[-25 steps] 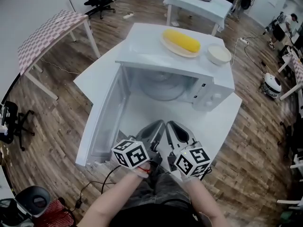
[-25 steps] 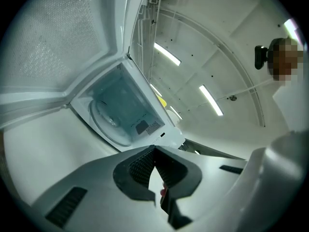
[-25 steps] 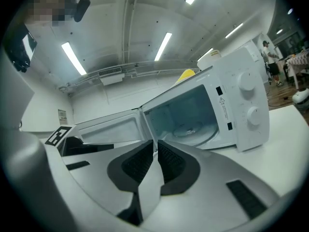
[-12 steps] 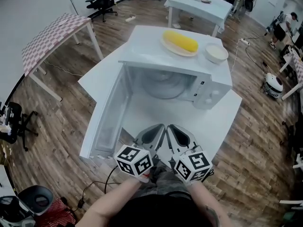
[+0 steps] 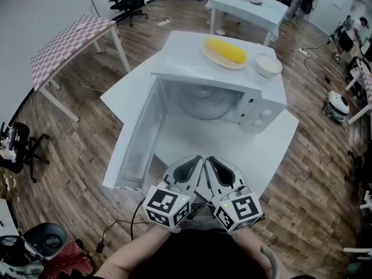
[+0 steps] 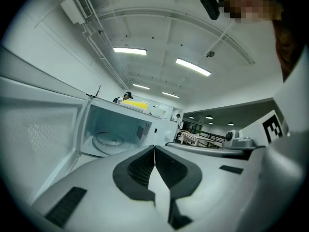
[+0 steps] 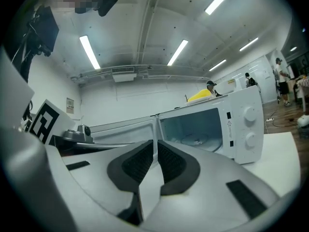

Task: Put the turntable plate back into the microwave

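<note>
Clear glass, round and with a raised ring pattern, the single turntable plate (image 5: 204, 104) lies flat on the floor of the microwave (image 5: 258, 110) cavity, roughly centred there. Nothing rests on it. The one white microwave stands on a white table (image 5: 279, 147) with its door (image 5: 138, 143) swung wide open to the left, and its control panel carries two dials (image 7: 249, 125), one above the other. Two hand-held grippers are in play, held side by side close to the person's body at the near edge of the table, in front of the open cavity and well apart from the plate. The left gripper (image 6: 154, 154) has its jaws pressed together so that the ribbed dark pads meet along a thin line, with nothing between them. The right gripper (image 7: 155, 152) is likewise closed pad against pad and holds nothing. In the head view each gripper carries one cube with square markers, and the two sets of jaws angle slightly toward each other without reaching the microwave. On top of the microwave sit one shallow dish (image 5: 210, 56) carrying one yellow corn cob (image 5: 225, 50), and just to its right one white bowl (image 5: 268, 65). One checked table (image 5: 67, 39) stands apart at the left.
</note>
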The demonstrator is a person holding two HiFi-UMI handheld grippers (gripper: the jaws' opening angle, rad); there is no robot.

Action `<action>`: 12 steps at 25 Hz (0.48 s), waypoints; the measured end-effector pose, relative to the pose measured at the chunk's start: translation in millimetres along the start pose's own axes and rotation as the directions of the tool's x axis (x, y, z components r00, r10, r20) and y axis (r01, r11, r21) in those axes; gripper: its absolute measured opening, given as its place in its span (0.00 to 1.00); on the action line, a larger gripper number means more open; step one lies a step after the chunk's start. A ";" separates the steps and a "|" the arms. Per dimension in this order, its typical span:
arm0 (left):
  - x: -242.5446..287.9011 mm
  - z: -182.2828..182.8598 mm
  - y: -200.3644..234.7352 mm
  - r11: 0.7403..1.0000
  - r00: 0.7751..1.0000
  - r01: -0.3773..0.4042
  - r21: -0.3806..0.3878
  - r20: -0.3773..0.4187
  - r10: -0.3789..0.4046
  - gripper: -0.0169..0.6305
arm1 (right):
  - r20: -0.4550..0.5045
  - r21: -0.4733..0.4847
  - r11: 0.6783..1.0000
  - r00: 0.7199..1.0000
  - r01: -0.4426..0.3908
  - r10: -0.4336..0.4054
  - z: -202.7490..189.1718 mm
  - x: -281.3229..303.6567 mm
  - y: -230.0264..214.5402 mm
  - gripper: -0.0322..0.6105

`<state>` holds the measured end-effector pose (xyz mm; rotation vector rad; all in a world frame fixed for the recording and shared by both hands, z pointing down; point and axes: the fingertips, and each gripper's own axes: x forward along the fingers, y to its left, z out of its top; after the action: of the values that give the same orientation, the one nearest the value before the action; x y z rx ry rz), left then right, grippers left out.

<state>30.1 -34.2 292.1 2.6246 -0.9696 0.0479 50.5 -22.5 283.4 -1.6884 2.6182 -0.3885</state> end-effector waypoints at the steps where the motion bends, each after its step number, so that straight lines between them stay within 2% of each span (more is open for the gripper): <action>1: -1.7 1.1 -0.8 1.000 1.000 0.002 0.011 0.005 -0.002 0.05 | 0.001 0.001 1.000 1.000 0.003 -0.003 0.6 -0.6 0.9 0.12; 8: -9.4 5.3 1.9 0.999 0.999 -0.017 0.032 0.043 0.016 0.05 | -0.025 -0.012 1.000 1.000 0.015 -0.015 -3.2 1.8 7.1 0.12; 12: -10.8 6.3 2.3 0.999 0.999 0.001 0.042 0.053 -0.003 0.05 | -0.049 -0.041 0.999 0.998 0.027 -0.029 -9.0 -0.2 12.0 0.12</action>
<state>19.9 -31.1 285.2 2.6772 -0.9944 -0.0020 38.6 -15.8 289.7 -1.7515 2.6569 -0.3856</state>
